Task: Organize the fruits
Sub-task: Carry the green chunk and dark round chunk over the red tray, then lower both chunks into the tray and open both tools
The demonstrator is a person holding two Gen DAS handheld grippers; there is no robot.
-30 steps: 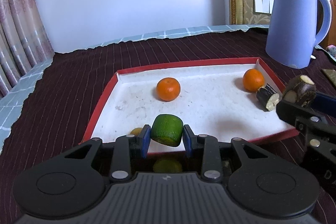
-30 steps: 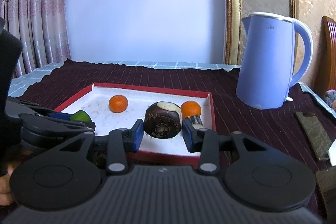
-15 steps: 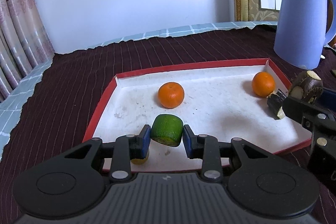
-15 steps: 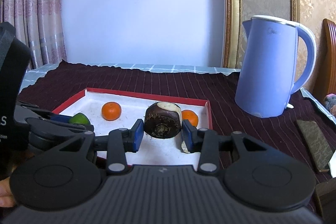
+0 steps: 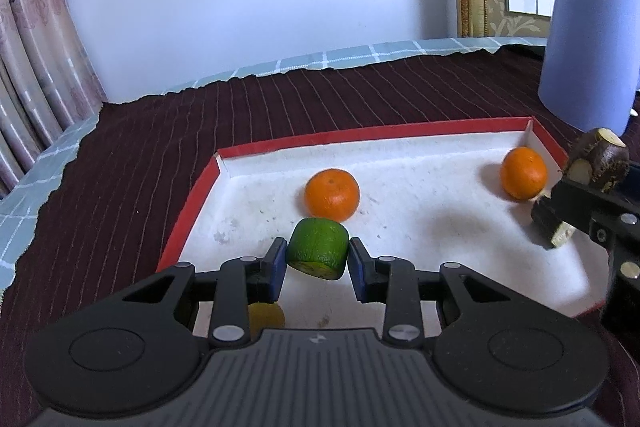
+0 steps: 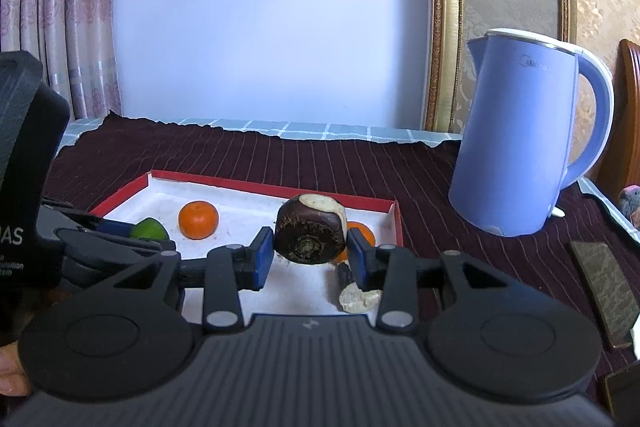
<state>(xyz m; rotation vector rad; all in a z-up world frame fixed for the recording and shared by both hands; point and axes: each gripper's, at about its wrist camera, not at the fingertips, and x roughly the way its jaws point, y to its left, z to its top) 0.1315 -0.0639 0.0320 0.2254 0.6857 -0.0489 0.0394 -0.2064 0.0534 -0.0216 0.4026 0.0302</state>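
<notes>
A green fruit piece (image 5: 318, 249) is squeezed between the nearly closed jaws of the left gripper (image 5: 318, 263), above the white floor of the red-edged tray (image 5: 400, 137); a brown root piece (image 6: 310, 235) with a pale patch is pinched the same way by the right gripper (image 6: 310, 259), over the tray's near right part; two oranges (image 5: 332, 194) (image 5: 523, 173) and a dark cut stick (image 6: 352, 291) are seen lying in the tray; a yellow piece (image 5: 266, 315) is half hidden under the left gripper; a blue kettle (image 6: 528, 135) is stood on the table's dark cloth (image 5: 160, 147), to the right of the tray.

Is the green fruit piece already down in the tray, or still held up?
Held up. The left tongs are shut on the green fruit piece, which hangs above the tray floor.
</notes>
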